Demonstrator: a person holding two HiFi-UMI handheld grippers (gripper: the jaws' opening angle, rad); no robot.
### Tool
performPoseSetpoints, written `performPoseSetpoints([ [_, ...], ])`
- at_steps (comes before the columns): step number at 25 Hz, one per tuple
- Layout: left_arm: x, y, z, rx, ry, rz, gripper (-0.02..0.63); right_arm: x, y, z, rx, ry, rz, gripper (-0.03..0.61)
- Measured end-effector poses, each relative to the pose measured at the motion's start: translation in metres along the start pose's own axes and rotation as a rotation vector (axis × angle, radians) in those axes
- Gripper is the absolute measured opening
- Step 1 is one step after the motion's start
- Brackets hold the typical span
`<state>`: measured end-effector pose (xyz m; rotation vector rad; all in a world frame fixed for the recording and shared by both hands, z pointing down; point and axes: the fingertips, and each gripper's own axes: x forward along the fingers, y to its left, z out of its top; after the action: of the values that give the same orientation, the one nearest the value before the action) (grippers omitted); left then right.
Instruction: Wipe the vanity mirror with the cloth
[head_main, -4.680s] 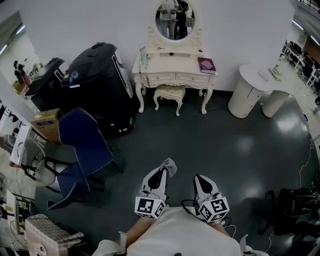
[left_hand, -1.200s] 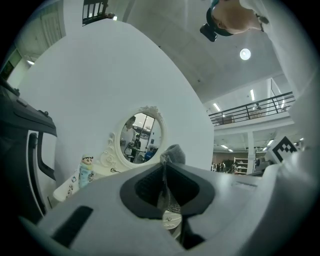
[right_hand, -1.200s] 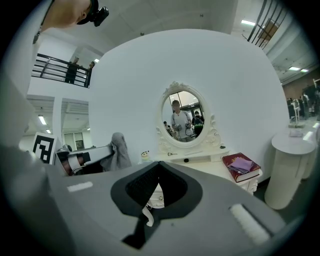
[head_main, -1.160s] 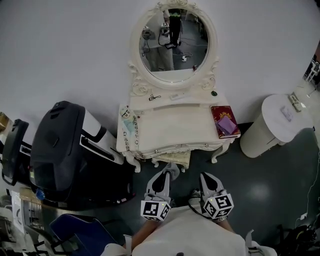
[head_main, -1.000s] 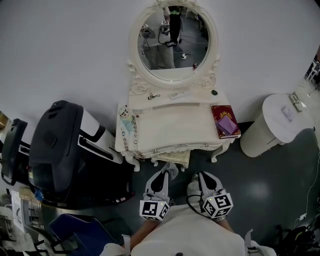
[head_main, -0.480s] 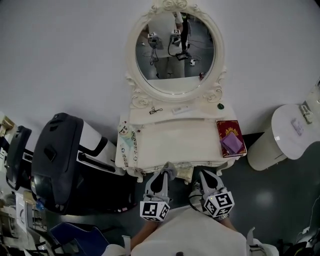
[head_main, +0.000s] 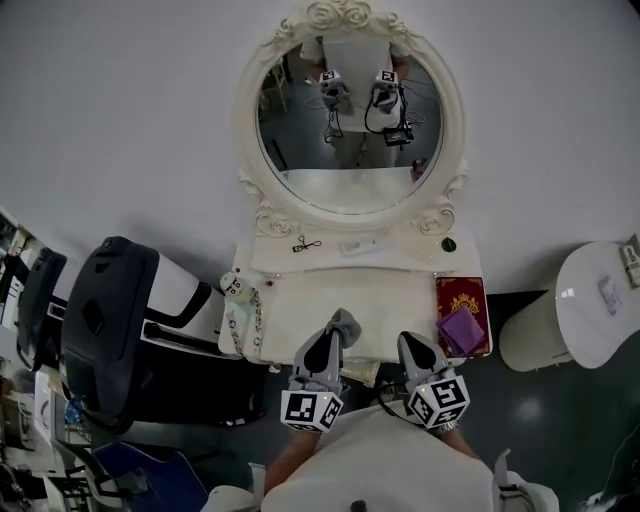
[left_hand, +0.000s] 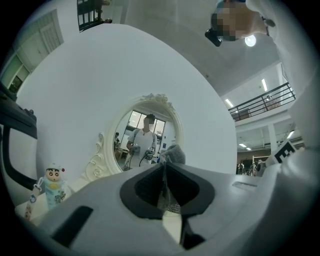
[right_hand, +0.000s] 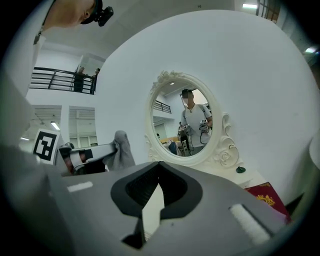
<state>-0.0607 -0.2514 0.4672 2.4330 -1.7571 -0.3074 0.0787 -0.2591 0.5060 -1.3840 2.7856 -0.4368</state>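
The oval vanity mirror (head_main: 350, 120) in its cream carved frame stands at the back of the cream vanity table (head_main: 350, 285). My left gripper (head_main: 338, 335) hangs over the table's front edge, shut on a grey cloth (head_main: 344, 322) that bunches up past its tips. In the left gripper view the cloth (left_hand: 173, 153) rises in front of the mirror (left_hand: 142, 142). My right gripper (head_main: 408, 342) is beside it, shut and empty. The right gripper view shows the mirror (right_hand: 182, 125) ahead and the cloth (right_hand: 121, 147) to the left.
A red book (head_main: 461, 315) with a purple item lies on the table's right end, and a small doll (head_main: 237, 288) stands at its left end. Small items lie under the mirror. A black machine (head_main: 110, 330) stands left, a round white table (head_main: 595, 305) right.
The view has closed in from across the room to the vanity's front edge. Both grippers now reach over the tabletop, and the mirror looks larger. The cloth stays in the left gripper.
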Motion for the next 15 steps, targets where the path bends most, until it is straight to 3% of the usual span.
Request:
performPoseSetpoints([
  [9,0.127,-0.004,0.055,0.064,-0.077,0.010,0.023,0.040,-0.090,0.027,0.001,0.001,0.041,0.008],
  [15,0.208,-0.009,0.122,0.131,-0.087,-0.053,0.023,0.050,-0.094,0.037,-0.020,-0.009,0.067,0.008],
])
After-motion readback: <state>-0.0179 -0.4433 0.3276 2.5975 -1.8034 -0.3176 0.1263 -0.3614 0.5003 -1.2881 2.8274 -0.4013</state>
